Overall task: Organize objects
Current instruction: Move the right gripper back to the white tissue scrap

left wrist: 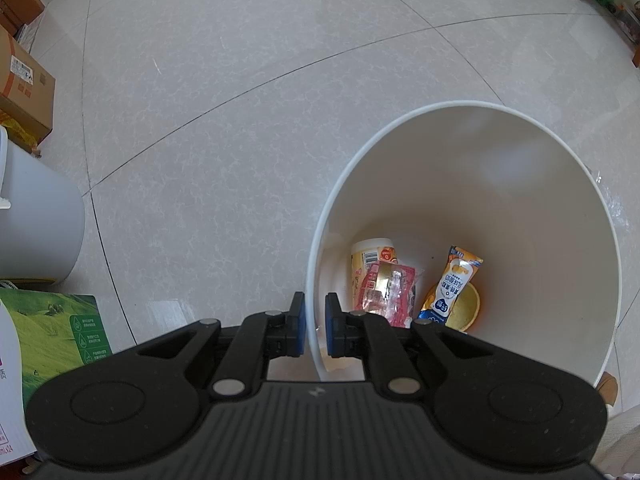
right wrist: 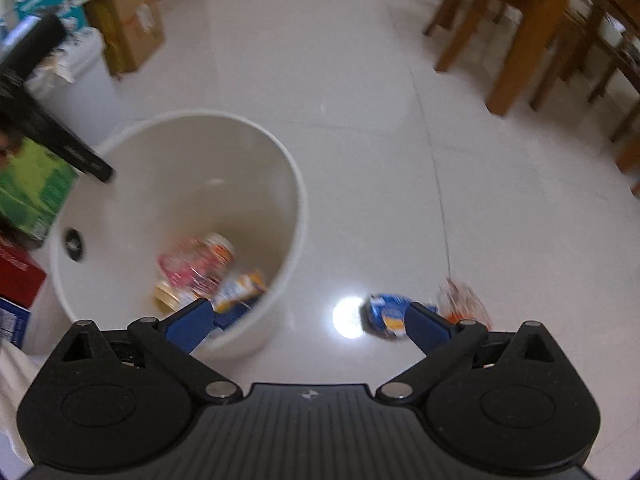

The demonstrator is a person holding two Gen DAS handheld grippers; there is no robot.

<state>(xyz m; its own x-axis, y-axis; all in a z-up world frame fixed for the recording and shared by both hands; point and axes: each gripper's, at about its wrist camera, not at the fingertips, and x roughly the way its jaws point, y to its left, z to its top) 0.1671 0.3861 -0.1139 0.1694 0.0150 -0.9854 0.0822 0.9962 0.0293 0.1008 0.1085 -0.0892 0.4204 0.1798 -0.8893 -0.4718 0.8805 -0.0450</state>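
Note:
A white bucket point(left wrist: 520, 184) stands on the tiled floor and holds a yellow-white bottle point(left wrist: 370, 256), a pink snack pack point(left wrist: 386, 292), a blue-orange sachet point(left wrist: 454, 284) and a yellow lid-like item point(left wrist: 468, 304). My left gripper point(left wrist: 316, 320) is shut on the bucket's near rim, one finger outside and one inside. In the right wrist view the bucket point(right wrist: 280, 184) is at left with the same items blurred inside. My right gripper point(right wrist: 308, 320) is open and empty above the floor. A blue packet point(right wrist: 384, 314) and a clear orange-printed packet point(right wrist: 464, 300) lie on the floor by its right finger.
Cardboard boxes point(left wrist: 24, 80) and a white bin point(left wrist: 36, 216) stand at left, and a green carton point(left wrist: 60, 332) sits near the left gripper. Wooden table and chair legs point(right wrist: 528, 36) stand at the back right. The left gripper's body point(right wrist: 52, 136) reaches to the bucket's rim.

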